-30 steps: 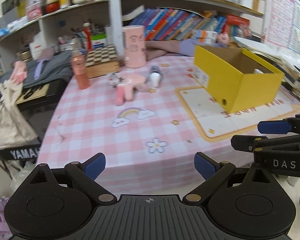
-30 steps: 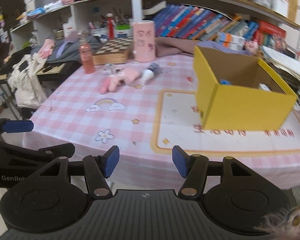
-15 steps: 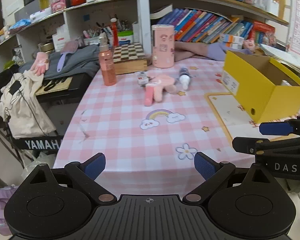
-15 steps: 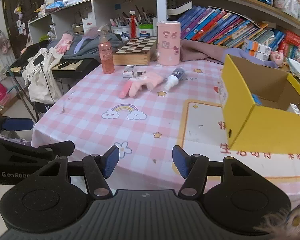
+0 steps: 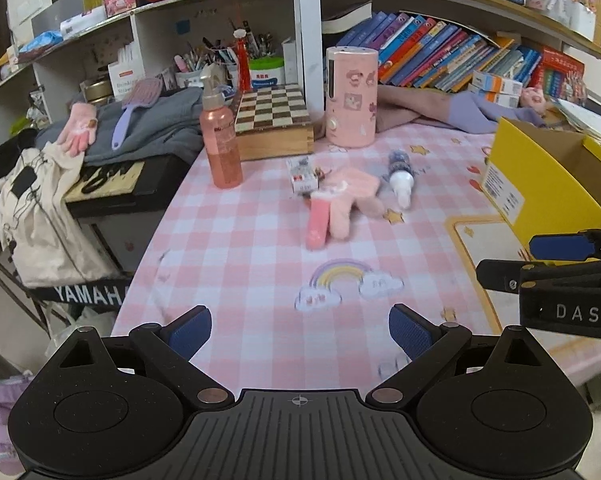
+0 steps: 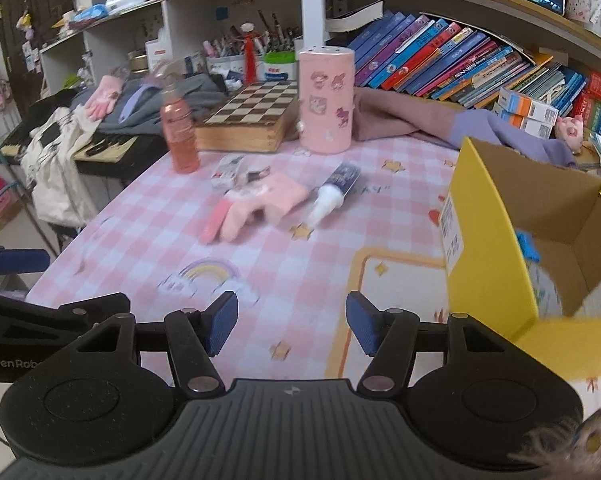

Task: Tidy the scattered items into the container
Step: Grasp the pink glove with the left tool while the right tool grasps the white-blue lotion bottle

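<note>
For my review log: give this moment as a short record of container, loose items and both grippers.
container: yellow box, open top, on the table's right side
box contents: something blue inside, unclear
loose items: pink glove, small white-capped bottle, small packet, clustered mid-table
left gripper: open, empty, above the near table edge
right gripper: open, empty, beside the box
</note>
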The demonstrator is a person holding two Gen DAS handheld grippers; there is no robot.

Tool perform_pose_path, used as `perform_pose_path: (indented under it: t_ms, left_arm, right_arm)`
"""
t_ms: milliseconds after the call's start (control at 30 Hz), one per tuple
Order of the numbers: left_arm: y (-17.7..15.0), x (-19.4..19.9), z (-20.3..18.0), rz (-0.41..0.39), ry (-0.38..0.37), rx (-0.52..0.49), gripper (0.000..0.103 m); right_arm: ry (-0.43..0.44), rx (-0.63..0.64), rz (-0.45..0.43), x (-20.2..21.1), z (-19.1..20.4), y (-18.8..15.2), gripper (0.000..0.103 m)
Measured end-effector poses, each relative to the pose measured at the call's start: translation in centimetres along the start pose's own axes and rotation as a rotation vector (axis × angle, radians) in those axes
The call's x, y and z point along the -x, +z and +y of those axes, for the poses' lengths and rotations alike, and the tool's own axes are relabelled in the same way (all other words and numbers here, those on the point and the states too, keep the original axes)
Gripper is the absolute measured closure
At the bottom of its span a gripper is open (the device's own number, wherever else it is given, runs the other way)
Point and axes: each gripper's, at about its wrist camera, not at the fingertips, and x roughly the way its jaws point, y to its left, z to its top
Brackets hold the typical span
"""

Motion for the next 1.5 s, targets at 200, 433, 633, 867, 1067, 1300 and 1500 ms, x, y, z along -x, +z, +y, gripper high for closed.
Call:
perform_pose_path:
  t_ms: [200, 433, 633, 867, 1067, 1300, 1500]
  left_arm:
    - [2.4, -3.0, -0.4, 0.000, 0.009, -0.014, 0.006]
    - [4.5, -6.7, -0.6, 0.021, 0.023, -0.033, 0.006]
    - [6.1, -9.9, -0.7, 0.037, -0.007, -0.038, 0.006]
    - [7.3, -12.9, -1.3, 0.055, -0.031, -0.046, 0.007]
    - [7.2, -15.5, -2.2, 0.085, -0.020, -0.072, 0.007]
    - [7.6, -17.6, -2.5, 0.083, -0.036, -0.050, 0.026]
    - [7.6, -18.0, -2.4, 0.094, -0.084, -0.023, 0.072]
  right_arm:
    - [0.000, -0.017, 0.022, -3.5, -2.1, 2.5, 0.044]
    - [0.008, -0.051, 0.055, -7.5, -3.8, 4.8, 0.044]
    - [0.009, -0.090, 0.065, -11.0, -4.6, 7.5, 0.044]
    - [-0.014, -0.144, 0.086, -14.3, -5.5, 9.5, 0.044]
    - [-0.029, -0.200, 0.111, -17.1, -5.7, 10.6, 0.044]
    - [-0.062, -0.224, 0.115, -19.8, -6.0, 11.8, 0.044]
    - [-0.081, -0.268, 0.166, -21.9, -6.9, 11.6, 0.047]
